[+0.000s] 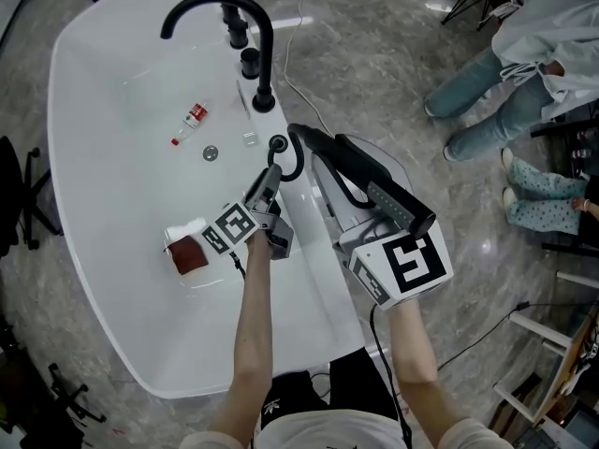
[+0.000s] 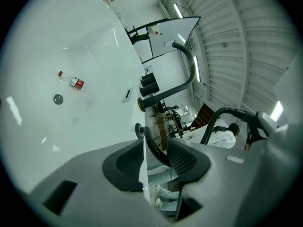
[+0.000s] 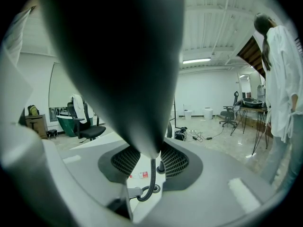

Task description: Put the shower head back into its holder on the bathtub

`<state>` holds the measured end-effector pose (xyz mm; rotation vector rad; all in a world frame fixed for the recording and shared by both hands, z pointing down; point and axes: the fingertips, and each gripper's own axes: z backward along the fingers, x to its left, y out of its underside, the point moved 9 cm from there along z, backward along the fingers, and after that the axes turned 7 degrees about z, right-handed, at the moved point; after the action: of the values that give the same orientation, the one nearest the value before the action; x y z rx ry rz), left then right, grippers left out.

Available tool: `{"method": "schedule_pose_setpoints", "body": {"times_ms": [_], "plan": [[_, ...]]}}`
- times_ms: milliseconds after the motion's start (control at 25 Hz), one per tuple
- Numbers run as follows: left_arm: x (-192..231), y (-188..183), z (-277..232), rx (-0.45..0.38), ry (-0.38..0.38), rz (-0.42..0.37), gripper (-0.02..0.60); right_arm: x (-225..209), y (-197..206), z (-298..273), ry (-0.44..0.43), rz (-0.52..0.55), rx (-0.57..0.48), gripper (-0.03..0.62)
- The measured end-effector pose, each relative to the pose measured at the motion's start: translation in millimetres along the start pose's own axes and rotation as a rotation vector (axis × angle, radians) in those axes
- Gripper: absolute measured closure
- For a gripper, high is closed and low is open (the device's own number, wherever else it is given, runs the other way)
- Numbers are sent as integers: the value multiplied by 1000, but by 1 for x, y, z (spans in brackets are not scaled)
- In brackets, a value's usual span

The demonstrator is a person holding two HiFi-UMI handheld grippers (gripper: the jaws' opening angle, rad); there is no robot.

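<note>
The shower head (image 1: 374,183) is out of its socket, held slanting above the tub's outer rim. Its narrow end sits near the round black socket (image 1: 278,143) on the rim, and its broad end reaches back over the right gripper (image 3: 151,160). That gripper's fingers are clenched on the narrow end, right where the ribbed black hose (image 1: 299,162) leaves it. The hose makes 1 short loop and runs down into the socket.

The left gripper (image 2: 153,159) comes in from the tub side, just beside that loop. Its fingers stand apart with the hose passing between them. The hose lies against 1 ribbed pad and clear of the other, so the hold is released rather than tight.

Further along the rim stands the tall black faucet (image 1: 265,54), arching over the white bathtub (image 1: 103,213), with 2 black knobs (image 1: 250,62) behind it. In the dry tub are a small bottle with a red label (image 1: 191,120), the round drain (image 1: 211,153) and a dark red block (image 1: 189,253) on something white.

On the grey stone floor (image 1: 374,54) beyond the tub, a person in jeans and a white top (image 1: 505,82) stands by, with another pair of legs in patterned trousers (image 1: 547,204) close behind.
</note>
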<state>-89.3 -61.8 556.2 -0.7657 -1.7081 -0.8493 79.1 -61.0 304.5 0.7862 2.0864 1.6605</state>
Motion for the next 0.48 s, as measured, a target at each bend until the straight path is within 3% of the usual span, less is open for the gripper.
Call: {"method": "schedule_pose_setpoints", "body": {"times_ms": [80,160,360,480], "plan": [[-2,0,-2,22,-22,-69,463,1,0,0,-4,1,0,456],[-6,-5,-4,39,-82,-201,479,1,5,1,-7,2,5,456],[-24,-24,-22,197,-301,-682,516,1,11,3,-14,35,36,455],[-36,-24,-39,307,-363,-890,518,0,16,4,-7,22,41,456]]}}
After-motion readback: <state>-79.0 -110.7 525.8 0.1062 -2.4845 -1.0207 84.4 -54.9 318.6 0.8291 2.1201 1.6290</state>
